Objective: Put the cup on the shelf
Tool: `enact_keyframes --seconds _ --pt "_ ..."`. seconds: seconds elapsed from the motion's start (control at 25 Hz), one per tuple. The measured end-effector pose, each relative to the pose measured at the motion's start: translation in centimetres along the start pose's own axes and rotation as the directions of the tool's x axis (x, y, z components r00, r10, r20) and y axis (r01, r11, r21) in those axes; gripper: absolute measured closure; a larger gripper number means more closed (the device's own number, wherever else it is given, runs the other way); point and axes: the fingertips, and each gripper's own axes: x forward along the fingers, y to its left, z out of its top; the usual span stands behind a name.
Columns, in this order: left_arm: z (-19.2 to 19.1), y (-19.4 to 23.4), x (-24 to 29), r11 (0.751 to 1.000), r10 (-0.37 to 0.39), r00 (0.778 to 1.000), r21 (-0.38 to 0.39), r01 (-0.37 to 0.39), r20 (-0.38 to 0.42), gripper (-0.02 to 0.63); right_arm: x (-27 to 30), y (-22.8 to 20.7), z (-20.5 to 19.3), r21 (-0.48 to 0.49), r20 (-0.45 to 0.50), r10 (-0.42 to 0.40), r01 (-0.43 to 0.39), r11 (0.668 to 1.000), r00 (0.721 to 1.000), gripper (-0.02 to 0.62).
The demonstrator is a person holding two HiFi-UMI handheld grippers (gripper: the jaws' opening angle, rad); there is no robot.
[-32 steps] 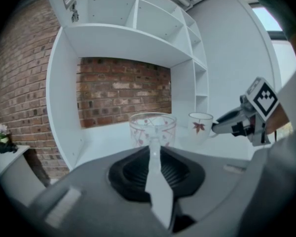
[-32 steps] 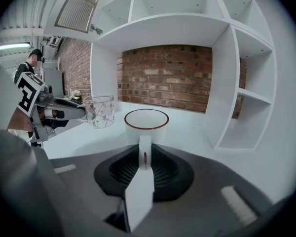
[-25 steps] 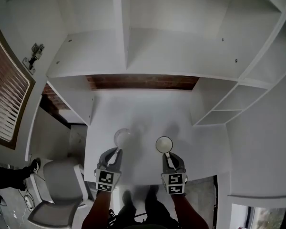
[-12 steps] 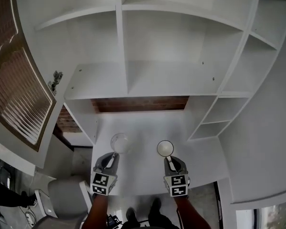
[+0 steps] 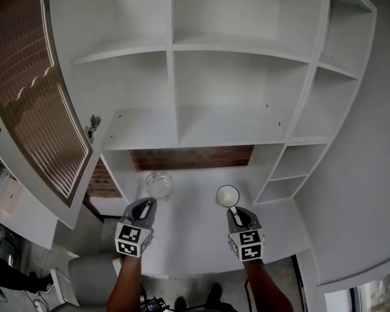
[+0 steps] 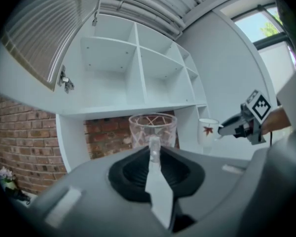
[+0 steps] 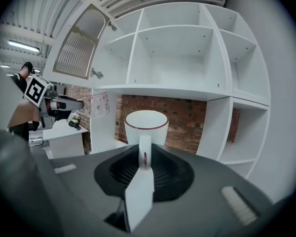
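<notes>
My left gripper point(image 5: 147, 205) is shut on the rim of a clear patterned glass point(image 5: 159, 184), which fills the middle of the left gripper view as the glass point(image 6: 153, 130). My right gripper point(image 5: 233, 212) is shut on the handle of a white cup point(image 5: 227, 195) with a dark rim line; in the right gripper view the cup point(image 7: 146, 126) stands upright just past the jaws. Both are held in the air in front of the white shelf unit point(image 5: 175, 83), below its lowest open compartments. The other hand's gripper point(image 6: 241, 125) and cup point(image 6: 207, 131) show at the right of the left gripper view.
A white cabinet door point(image 5: 32, 103) with a ribbed brown panel hangs open at the left. A white worktop point(image 5: 195, 226) lies below my grippers, backed by a brick wall point(image 5: 192, 156). Smaller side shelves point(image 5: 286, 174) sit at the right. A grey chair point(image 5: 84, 275) stands low left.
Both grippers have risen with the glass and the cup. The head view has tilted up, so more shelf compartments and the open cabinet door have come into view.
</notes>
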Motion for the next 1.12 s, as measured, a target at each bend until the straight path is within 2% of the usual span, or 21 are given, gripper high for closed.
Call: enact_keyframes --seconds 0.4,0.6,0.8,1.12 --pt "8.8 4.0 -1.6 0.996 0.053 0.992 0.065 -0.061 0.111 0.565 -1.4 -1.3 9.1 -0.027 0.105 -0.004 0.006 1.000 0.994 0.528" --pt "12.1 5.5 -1.1 0.994 0.058 0.990 0.084 -0.069 0.130 0.565 -1.3 -1.9 12.7 -0.050 0.133 0.002 0.004 0.999 0.991 0.528" --pt "14.0 6.9 0.3 0.993 0.060 0.990 0.093 -0.072 0.126 0.565 -0.6 -2.5 15.8 -0.071 0.157 0.011 0.001 0.997 0.988 0.528" --pt "14.9 9.6 1.8 0.994 0.080 0.992 0.072 -0.087 0.098 0.565 1.3 -3.3 18.9 -0.076 0.173 0.020 -0.007 0.997 0.985 0.528"
